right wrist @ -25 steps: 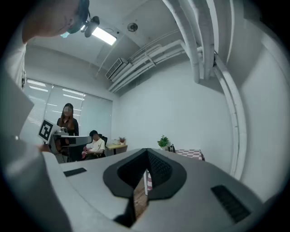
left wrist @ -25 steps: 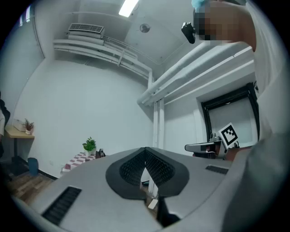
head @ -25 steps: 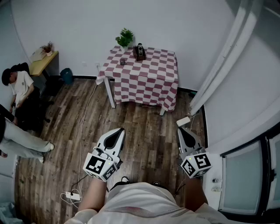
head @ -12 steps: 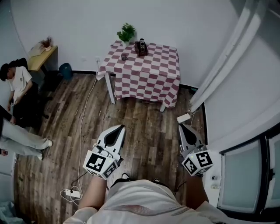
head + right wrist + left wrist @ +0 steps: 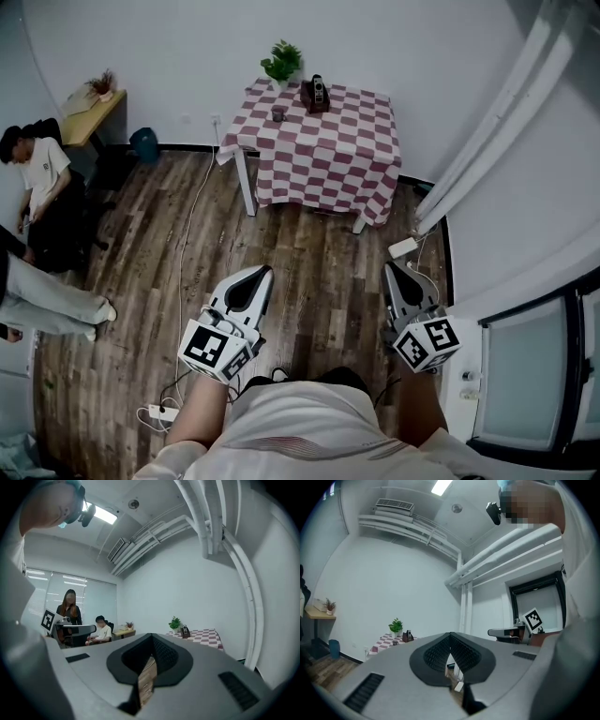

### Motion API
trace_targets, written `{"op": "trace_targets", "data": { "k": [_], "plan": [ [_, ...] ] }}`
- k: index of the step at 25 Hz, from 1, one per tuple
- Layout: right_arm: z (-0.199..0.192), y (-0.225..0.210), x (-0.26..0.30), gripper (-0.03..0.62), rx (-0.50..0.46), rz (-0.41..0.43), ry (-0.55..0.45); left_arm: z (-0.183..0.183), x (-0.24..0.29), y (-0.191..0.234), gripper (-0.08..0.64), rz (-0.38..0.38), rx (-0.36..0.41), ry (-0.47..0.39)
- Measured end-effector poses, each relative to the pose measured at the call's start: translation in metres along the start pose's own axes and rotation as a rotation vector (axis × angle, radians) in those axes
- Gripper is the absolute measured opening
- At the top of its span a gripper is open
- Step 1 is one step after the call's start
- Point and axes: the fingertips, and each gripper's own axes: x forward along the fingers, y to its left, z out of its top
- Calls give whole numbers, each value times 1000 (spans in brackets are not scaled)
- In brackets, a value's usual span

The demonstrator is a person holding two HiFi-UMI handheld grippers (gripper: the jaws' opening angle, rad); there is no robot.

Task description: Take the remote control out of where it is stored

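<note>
Remote control [image 5: 319, 86] is seen upright in its dark holder [image 5: 311, 101] on the checked tabletop [image 5: 352, 127], well apart from both tools. Left tool [image 5: 261, 273] and right tool [image 5: 390, 272] are clenched on nothing. No step is judged done: approach, grasp and withdrawal are all left.

Ahead of us the desk [image 5: 323, 155] stands by the far wall [image 5: 178, 56]; on it, a plant [image 5: 282, 62] at the back, the remote [image 5: 318, 90] just right of it, a cup [image 5: 278, 113] before the plant.
</note>
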Motion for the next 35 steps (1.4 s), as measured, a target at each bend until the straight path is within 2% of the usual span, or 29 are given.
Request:
{"op": "trace_targets", "data": {
  "k": [6, 13, 19, 27, 35],
  "plan": [
    [-7, 13, 19, 12, -20, -18, 28, -5, -7, 27, 9, 0, -17, -7],
    [-8, -3, 59, 12, 0, -26, 39, -7, 15, 57, 9, 10, -15, 9],
    [-5, -25, 116, 12, 13, 35, 6, -8, 49, 97, 9, 67, 3, 10],
    [10, -92, 197, 12, 9, 107, 20, -3, 134, 133, 9, 134, 12, 28],
    [16, -189, 256, 12, 16, 131, 43, -6, 239, 152, 9, 180, 7, 41]
  ]
}}
